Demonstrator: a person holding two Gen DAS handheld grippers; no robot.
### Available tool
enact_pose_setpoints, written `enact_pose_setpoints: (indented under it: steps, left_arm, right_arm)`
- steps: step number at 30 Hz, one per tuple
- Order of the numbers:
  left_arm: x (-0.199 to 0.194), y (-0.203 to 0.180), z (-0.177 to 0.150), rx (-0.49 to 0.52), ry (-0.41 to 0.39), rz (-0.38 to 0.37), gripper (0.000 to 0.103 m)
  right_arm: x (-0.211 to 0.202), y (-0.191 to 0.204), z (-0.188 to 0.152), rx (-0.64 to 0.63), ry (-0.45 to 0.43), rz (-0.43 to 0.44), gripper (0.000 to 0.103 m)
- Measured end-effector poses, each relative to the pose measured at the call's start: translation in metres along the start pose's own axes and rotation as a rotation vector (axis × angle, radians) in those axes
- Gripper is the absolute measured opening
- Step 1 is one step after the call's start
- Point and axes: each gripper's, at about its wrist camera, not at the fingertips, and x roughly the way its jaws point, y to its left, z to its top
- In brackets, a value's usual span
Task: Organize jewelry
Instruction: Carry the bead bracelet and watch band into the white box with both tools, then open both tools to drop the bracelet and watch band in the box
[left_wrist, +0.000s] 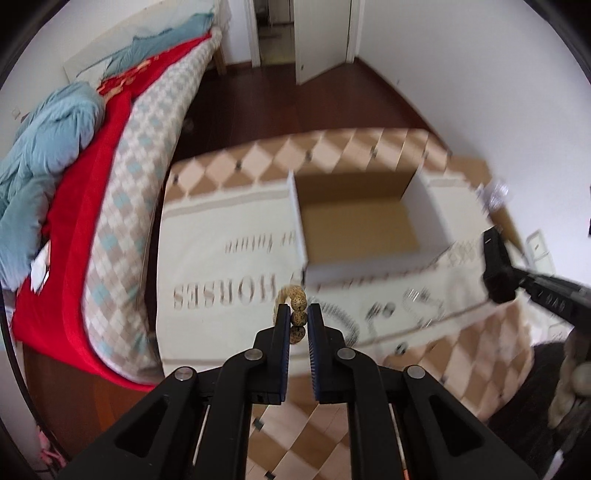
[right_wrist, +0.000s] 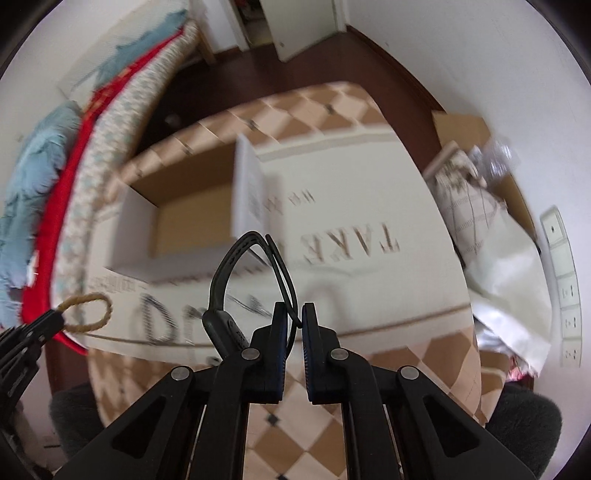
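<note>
Left gripper pinches a beaded bracelet; right gripper clamps a black band — blurred.

box open-topped, interior bare | bracelets strewn just before it

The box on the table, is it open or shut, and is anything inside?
Open. The box has no lid on, and only its bare brown floor shows inside, so it looks empty.

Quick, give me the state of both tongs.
Left tongs: shut on bead bracelet.
Right tongs: shut on black band.
</note>
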Motion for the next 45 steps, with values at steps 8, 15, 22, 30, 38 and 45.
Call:
enact_pose_setpoints:
  steps: [8, 15, 22, 30, 38, 45]
  left_arm:
    - [-0.007, -0.012, 0.081, -0.006, -0.071, -0.068, 0.007]
    - [0.043, -0.008, 0.116, -0.044, -0.003, -0.104, 0.007]
    - [0.094, 0.003, 0.121, -0.119, 0.101, -0.174, 0.007]
    - [0.107, 0.009, 0.122, -0.194, 0.143, -0.209, 0.01]
    - [0.086, 0.011, 0.123, -0.134, 0.069, -0.067, 0.064]
    - [0.066, 0.02, 0.1, -0.104, -0.035, 0.075, 0.101]
  right_arm:
    - [0.002, 0.04, 0.061, -0.049, 0.003, 0.076, 0.008]
    - [0.051, 0.049, 0.09, -0.057, 0.106, 0.075, 0.008]
    - [0.077, 0.054, 0.096, -0.075, 0.136, 0.042, 0.008]
    - [0.084, 0.068, 0.103, -0.119, 0.133, 0.008, 0.013]
    - [0.066, 0.074, 0.102, -0.132, 0.08, -0.031, 0.052]
    - [0.053, 0.075, 0.084, -0.171, 0.039, -0.17, 0.098]
